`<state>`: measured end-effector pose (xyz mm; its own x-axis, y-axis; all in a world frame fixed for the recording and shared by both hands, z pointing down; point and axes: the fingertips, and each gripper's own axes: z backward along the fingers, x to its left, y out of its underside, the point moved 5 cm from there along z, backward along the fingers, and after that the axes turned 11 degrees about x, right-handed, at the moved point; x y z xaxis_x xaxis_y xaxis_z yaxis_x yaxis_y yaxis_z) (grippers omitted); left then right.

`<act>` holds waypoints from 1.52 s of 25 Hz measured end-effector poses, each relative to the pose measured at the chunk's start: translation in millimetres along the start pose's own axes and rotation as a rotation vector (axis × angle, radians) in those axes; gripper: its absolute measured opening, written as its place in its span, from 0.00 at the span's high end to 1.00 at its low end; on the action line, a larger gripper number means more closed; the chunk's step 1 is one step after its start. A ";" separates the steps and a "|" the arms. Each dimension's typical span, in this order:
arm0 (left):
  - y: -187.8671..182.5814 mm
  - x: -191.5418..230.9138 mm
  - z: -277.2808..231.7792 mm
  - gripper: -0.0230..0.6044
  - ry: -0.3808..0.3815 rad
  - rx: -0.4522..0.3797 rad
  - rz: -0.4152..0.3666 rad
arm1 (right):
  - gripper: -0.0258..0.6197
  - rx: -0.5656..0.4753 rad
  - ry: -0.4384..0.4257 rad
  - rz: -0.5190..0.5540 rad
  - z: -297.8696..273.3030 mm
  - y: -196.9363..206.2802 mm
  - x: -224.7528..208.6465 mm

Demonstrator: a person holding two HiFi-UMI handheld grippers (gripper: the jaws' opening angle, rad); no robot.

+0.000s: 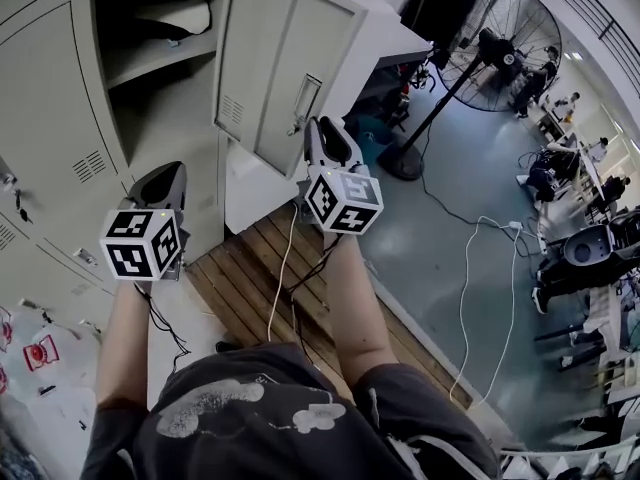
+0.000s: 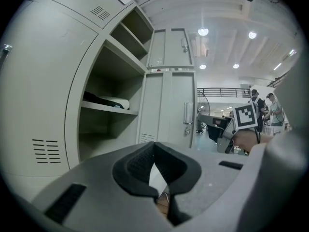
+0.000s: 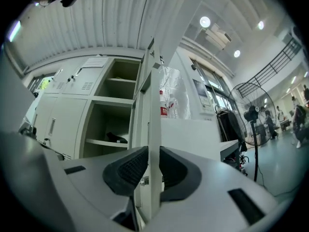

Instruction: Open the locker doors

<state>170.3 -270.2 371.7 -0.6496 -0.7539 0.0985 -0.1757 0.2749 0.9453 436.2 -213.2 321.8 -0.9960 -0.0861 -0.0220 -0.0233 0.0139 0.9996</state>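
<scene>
A bank of grey lockers (image 1: 50, 138) fills the left. One tall locker door (image 1: 270, 78) stands swung out, with its handle (image 1: 305, 98) near the free edge. My right gripper (image 1: 318, 133) is shut on that edge just below the handle; in the right gripper view the door edge (image 3: 154, 105) runs upright between the pads of my right gripper (image 3: 150, 170). My left gripper (image 1: 162, 178) hangs in front of the open compartment (image 1: 160, 78), touching nothing. My left gripper (image 2: 154, 148) has its tips together, shut and empty. The left gripper view shows the open door (image 2: 169, 110).
A dark item (image 3: 116, 138) lies on the open locker's shelf. A standing fan (image 1: 505, 48) and white cables (image 1: 470, 298) are on the floor to the right. A wooden pallet (image 1: 250, 278) lies under me. People (image 1: 540, 73) work at far right.
</scene>
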 end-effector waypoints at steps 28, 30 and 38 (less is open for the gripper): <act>137.6 161.6 264.6 0.95 -0.276 0.084 0.179 | 0.47 0.187 -0.385 0.027 29.7 82.0 334.0; 144.3 180.0 283.5 0.95 -0.310 0.074 0.201 | 0.47 0.191 -0.414 0.029 25.6 86.2 362.7; 143.7 230.1 336.9 0.95 -0.456 0.010 0.280 | 0.47 0.161 -0.612 0.070 -12.4 71.0 467.7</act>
<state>-253.7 -203.1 425.4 -0.9276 -0.3160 0.1993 0.0448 0.4355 0.8991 -30.2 -264.9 382.7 -0.8635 0.5042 -0.0098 0.0782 0.1530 0.9851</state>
